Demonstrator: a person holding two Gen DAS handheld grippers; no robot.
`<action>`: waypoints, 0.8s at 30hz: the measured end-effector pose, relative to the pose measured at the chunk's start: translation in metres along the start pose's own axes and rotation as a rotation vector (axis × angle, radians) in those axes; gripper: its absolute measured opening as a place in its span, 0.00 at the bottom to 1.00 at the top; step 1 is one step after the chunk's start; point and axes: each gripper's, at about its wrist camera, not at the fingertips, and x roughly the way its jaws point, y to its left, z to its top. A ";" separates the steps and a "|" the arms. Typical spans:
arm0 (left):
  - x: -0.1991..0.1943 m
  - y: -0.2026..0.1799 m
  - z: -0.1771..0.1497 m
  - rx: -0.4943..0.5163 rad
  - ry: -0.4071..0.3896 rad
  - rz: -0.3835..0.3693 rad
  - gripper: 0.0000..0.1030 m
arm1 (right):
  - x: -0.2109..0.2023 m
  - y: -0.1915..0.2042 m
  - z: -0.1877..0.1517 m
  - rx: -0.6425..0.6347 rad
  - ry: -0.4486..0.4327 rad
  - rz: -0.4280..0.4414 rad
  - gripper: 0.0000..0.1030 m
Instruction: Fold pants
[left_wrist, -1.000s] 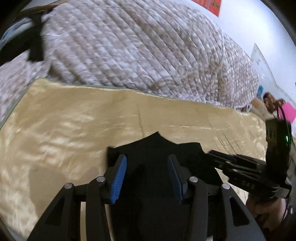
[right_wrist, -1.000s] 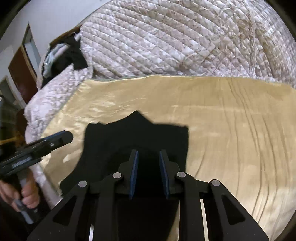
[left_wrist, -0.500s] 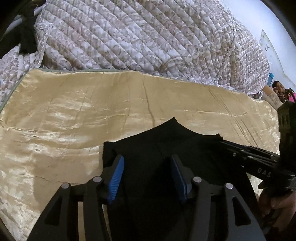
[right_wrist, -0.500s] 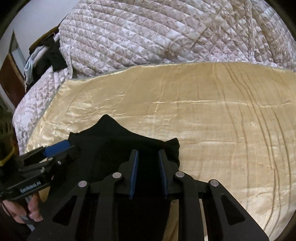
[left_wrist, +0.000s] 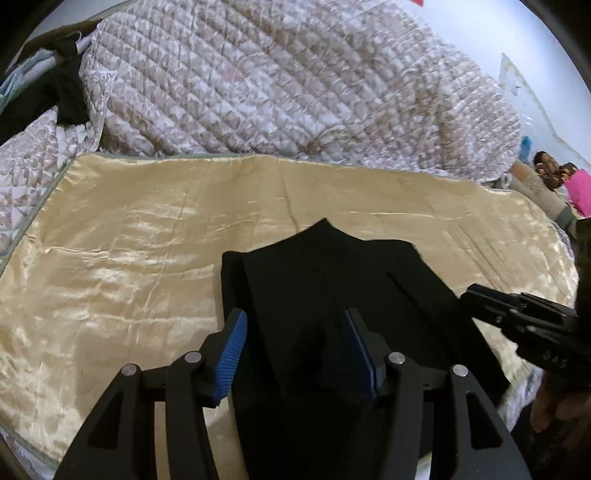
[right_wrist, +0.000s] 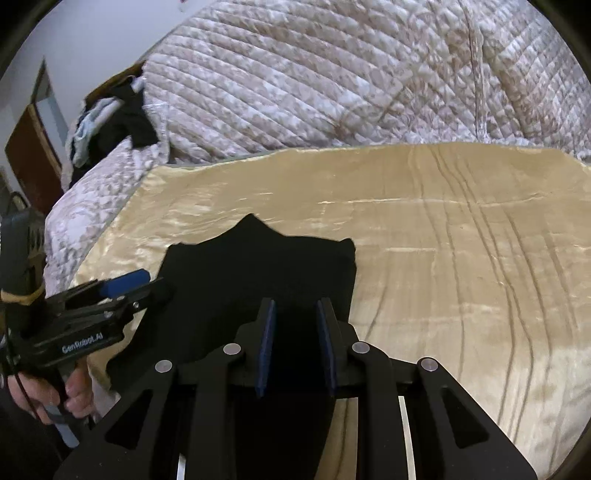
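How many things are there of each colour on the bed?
Black: 1, the pants
Gold: 1, the sheet
White-and-beige: 1, the quilt
Black with blue pads: 2, the left gripper and the right gripper, both with jaws apart
Total: 5

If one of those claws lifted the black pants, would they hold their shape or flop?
Probably flop: the black pants lie flat and thin, with soft creases. They may also slide easily, since the gold sheet looks glossy. Likely light for their size.
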 end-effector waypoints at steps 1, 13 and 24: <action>-0.004 -0.001 -0.004 0.004 -0.006 -0.006 0.56 | -0.004 0.002 -0.005 -0.011 -0.005 0.002 0.23; -0.016 0.001 -0.046 -0.027 0.045 -0.058 0.56 | -0.007 0.023 -0.046 -0.147 0.029 -0.017 0.27; -0.015 0.016 -0.053 -0.182 0.076 -0.212 0.56 | -0.006 0.021 -0.045 -0.126 0.018 -0.003 0.30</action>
